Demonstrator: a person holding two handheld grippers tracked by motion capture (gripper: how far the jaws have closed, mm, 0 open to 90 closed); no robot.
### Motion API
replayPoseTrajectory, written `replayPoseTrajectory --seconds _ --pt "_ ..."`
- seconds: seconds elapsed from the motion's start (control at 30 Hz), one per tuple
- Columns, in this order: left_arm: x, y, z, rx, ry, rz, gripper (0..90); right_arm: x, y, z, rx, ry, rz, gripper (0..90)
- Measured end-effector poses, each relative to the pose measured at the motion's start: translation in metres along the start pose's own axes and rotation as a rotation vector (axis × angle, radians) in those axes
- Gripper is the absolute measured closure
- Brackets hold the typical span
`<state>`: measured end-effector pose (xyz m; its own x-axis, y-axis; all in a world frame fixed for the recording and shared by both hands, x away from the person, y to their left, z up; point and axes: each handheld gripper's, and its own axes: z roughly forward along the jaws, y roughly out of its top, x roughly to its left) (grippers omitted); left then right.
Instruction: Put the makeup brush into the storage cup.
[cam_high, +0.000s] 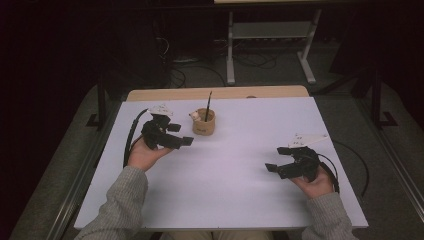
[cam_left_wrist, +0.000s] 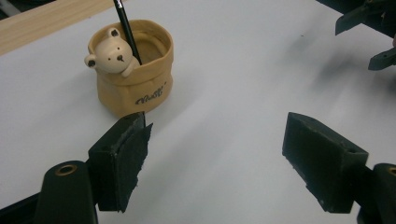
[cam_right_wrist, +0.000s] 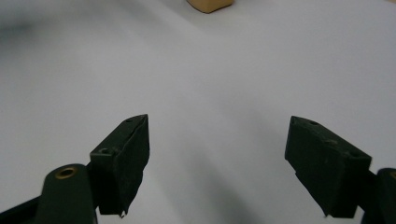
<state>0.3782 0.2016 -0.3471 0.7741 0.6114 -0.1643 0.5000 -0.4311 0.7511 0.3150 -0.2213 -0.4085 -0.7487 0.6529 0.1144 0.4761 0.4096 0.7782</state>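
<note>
The tan pot (cam_high: 203, 122) stood upright on the white worktop (cam_high: 240, 165), toward twelve o'clock from its middle, with a thin dark brush (cam_high: 208, 106) already standing in it, so the placing looked done and only drawing the hands back seemed left. The pot was soft-looking and sack-shaped, with a rolled rim, dark lettering and a small cream bear (cam_left_wrist: 111, 57) at its lip (matte, perhaps ceramic). The left gripper (cam_high: 181, 135) sat just beside it at eight o'clock, jaws spread and empty. The right gripper (cam_high: 278, 159), well apart at four o'clock, was likewise released.
</note>
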Motion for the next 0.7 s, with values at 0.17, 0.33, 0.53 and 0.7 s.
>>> replayPoseTrajectory --seconds 0.17,0.33,0.53,0.7 --pt "-0.003 -0.004 0.0 -0.01 0.0 0.002 21.4 0.0 0.0 -0.001 -0.001 -0.001 0.008 21.0" --pt "-0.006 -0.008 0.002 -0.021 0.005 0.004 21.0 0.0 0.0 0.0 0.0 0.0 0.002 21.0" --pt "-0.01 -0.015 0.001 -0.032 0.017 0.009 21.0 0.0 0.0 0.001 0.007 -0.001 -0.002 20.9" --pt "-0.015 -0.021 0.0 -0.037 0.024 0.016 20.7 0.0 0.0 0.001 0.007 -0.001 -0.001 20.9"
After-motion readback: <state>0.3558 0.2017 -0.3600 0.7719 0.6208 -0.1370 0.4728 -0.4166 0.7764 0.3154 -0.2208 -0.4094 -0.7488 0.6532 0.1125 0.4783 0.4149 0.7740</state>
